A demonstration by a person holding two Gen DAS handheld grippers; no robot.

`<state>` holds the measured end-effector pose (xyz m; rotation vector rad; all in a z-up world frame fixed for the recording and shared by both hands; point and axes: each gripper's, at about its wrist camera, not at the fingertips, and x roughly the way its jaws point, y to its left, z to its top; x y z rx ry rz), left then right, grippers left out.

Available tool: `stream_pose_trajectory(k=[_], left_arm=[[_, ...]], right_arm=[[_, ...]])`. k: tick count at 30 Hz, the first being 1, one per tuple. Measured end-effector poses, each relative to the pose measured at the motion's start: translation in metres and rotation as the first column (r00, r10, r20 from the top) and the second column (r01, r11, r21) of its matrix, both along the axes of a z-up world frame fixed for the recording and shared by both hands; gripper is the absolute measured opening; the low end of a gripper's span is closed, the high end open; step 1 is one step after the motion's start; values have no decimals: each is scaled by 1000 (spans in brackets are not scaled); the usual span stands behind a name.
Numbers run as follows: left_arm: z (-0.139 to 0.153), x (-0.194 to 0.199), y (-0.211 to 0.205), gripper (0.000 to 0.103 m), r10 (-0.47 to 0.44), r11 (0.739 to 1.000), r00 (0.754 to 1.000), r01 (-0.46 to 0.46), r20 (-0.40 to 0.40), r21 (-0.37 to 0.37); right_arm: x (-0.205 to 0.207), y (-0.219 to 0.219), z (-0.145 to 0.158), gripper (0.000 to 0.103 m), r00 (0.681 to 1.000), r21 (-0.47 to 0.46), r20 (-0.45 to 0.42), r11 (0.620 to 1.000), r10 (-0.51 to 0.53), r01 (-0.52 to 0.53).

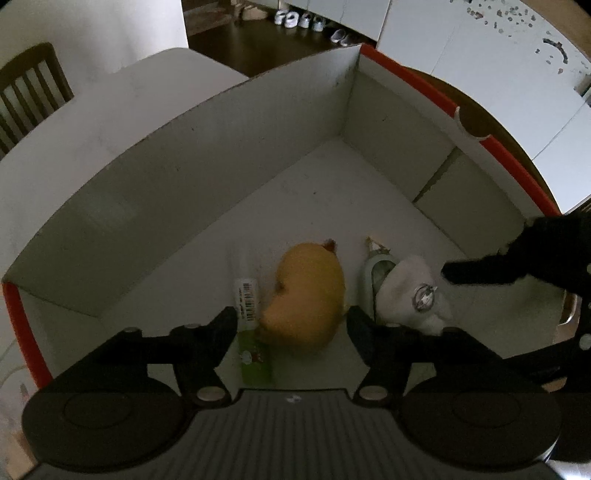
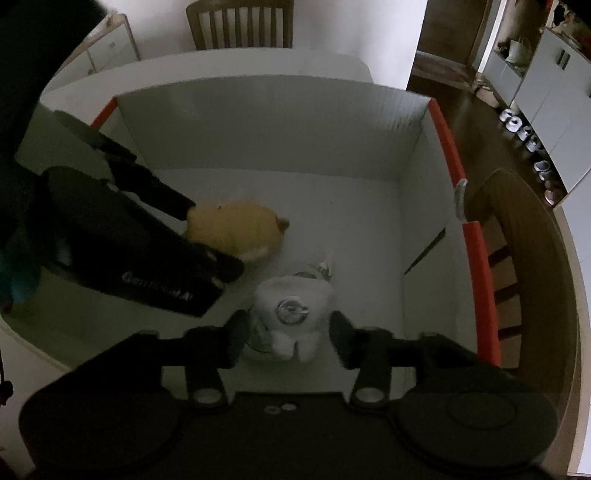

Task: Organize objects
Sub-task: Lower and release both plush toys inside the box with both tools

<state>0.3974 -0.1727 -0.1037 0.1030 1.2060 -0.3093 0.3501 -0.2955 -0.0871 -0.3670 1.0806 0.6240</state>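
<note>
A white cardboard box with a red rim [image 1: 447, 99] [image 2: 447, 136] fills both views. On its floor lies a yellow plush toy [image 1: 306, 299] [image 2: 236, 229] with a barcode tag [image 1: 246, 301] and a green card [image 1: 255, 362]. My left gripper [image 1: 291, 328] [image 2: 210, 240] stands open around the plush, its pads apart from it. Beside it lies a white tooth-shaped plush [image 1: 410, 291] [image 2: 291, 299] bearing a round metal badge. My right gripper [image 2: 288, 339] is open with that white plush between its fingers; one of its fingers [image 1: 480, 271] shows in the left wrist view.
A pale wrapped item [image 1: 373, 266] [image 2: 314, 267] lies just behind the white plush. The box walls [image 1: 184, 177] rise on all sides. The box stands on a white table [image 1: 110, 103]. Wooden chairs [image 2: 240, 22] [image 2: 517, 229] stand beside it, and shoes [image 1: 303, 18] line the floor.
</note>
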Motion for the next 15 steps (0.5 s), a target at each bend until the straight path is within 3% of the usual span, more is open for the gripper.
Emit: stream_pose_trajectory(k=[15], left_arm=[[31, -19, 10, 65, 10, 998, 996, -5, 86, -61]], right_arm=[[-17, -8, 37, 60, 999, 72, 48, 997, -22, 18]])
